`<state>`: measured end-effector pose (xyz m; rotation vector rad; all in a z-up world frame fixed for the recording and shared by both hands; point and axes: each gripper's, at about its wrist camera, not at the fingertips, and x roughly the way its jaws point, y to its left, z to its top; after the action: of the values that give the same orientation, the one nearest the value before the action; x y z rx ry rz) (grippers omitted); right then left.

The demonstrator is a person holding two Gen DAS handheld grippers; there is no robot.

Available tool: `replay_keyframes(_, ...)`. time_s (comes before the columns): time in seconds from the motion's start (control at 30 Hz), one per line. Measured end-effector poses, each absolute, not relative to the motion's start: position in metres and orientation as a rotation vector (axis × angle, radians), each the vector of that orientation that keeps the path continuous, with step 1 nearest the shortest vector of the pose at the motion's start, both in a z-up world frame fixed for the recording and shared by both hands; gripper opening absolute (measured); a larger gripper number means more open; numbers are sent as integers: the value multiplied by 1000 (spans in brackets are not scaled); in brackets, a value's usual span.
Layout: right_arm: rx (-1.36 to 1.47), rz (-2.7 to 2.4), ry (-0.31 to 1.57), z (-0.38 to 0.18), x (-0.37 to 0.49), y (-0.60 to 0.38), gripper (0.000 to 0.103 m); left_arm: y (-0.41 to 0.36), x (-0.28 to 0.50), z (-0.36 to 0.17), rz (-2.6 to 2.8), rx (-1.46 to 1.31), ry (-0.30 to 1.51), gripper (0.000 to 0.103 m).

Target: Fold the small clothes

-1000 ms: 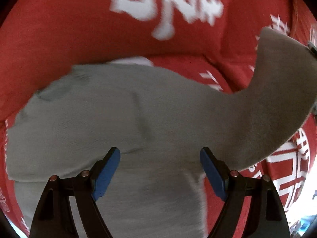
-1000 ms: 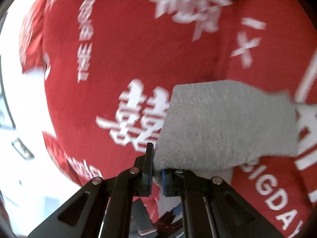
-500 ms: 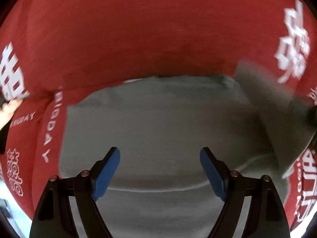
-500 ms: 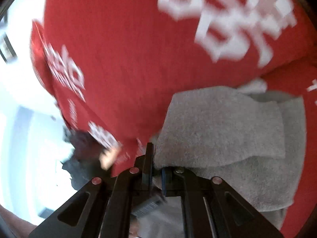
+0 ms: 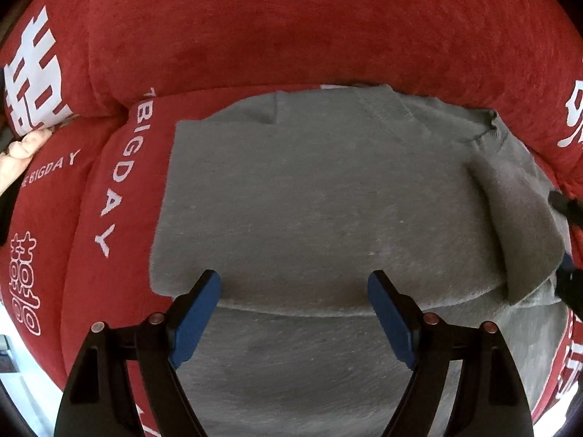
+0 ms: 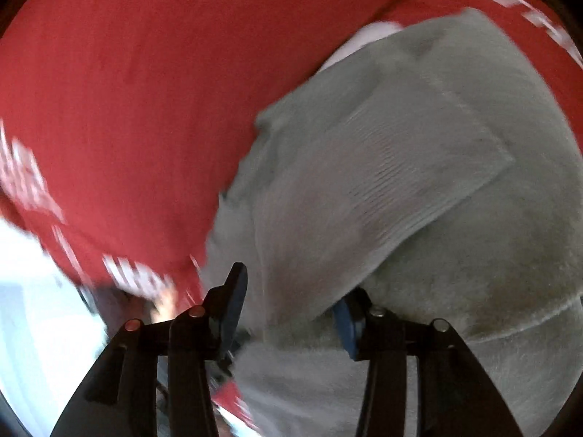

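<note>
The grey knit garment [image 5: 320, 196] lies on a red cushioned surface [image 5: 291, 29] printed with white lettering, its far edge against the raised back cushion. It is already partly folded: the body forms a roughly rectangular panel, and a sleeve [image 6: 408, 167] with a ribbed cuff is laid across the body on one side.

Left gripper [image 5: 294, 313]: the jaws stand wide apart and hover over the near part of the garment. Nothing is between the blue pads [image 5: 196, 313]; the fabric lies flat beneath them.

Right gripper [image 6: 291, 313]: the jaws are opening. The edge of the folded sleeve layer is between them, but the pads appear to be coming off the fabric rather than pressing on it. This view is motion-blurred, so exact contact cannot be confirmed.

Step in hand, as judged: release of the sleeve after it has been laid over the body. The side fold appears complete.

Next move, as judged:
- The right gripper must clear the sleeve without dragging it, or the fold will slip open.
- A lengthwise fold is likely to follow. It calls for both grippers to pinch the near hem at its two corners and carry it toward the back cushion.
- The knit is soft and thick; pinching every layer at each corner reduces the risk of the sleeve sliding out.
</note>
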<state>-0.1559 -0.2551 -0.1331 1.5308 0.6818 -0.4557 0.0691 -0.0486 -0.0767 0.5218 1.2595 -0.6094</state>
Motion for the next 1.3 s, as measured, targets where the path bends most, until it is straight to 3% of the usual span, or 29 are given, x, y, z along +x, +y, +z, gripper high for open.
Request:
replay_keyframes(0.1,1550,-502,623,-132,-156,-262,15,-41,81,-77,-640,501,1276,84)
replay_keyframes(0.23,1368,-382,622,-100,-118,-255,13,-29,99,-75,-758,357,1348,84)
replay_keyframes(0.47,1006,-142,940,-93,-14,-182,13,4,129,-78,-870,107,1466,84)
replay_keyframes(0.57,1061,-126,1009,-118,-8,-168,19,10,135,-80,-870,43,1493,84)
replay_keyframes(0.6,1097,-117,1037,-125,-10,-163,31,11,138,-83,-873,26,1501,84)
replay_keyframes(0.63,1139,-107,1065,-134,-11,-161,54,11,140,-84,-874,15,1509,84)
replay_keyframes(0.67,1174,-110,1082,-140,-16,-160,59,9,141,-85,-877,7,1514,84)
replay_keyframes(1.07,1370,-360,896,-109,-137,-193,59,-17,129,-86,-871,16,1522,83)
replay_keyframes(1.1,1397,-406,876,-109,-155,-200,59,-18,128,-83,-867,21,1500,80)
replay_keyframes(1.17,1459,-509,829,-113,-190,-212,59,-22,125,-77,-872,40,1456,49)
replay_keyframes(1.2,1480,-553,818,-116,-206,-218,59,-24,124,-77,-876,49,1456,41)
replay_keyframes(1.27,1527,-631,790,-123,-230,-228,59,-29,123,-81,-884,70,1464,10)
replay_keyframes(1.3,1554,-652,764,-127,-237,-232,59,-30,122,-82,-878,90,1460,9)
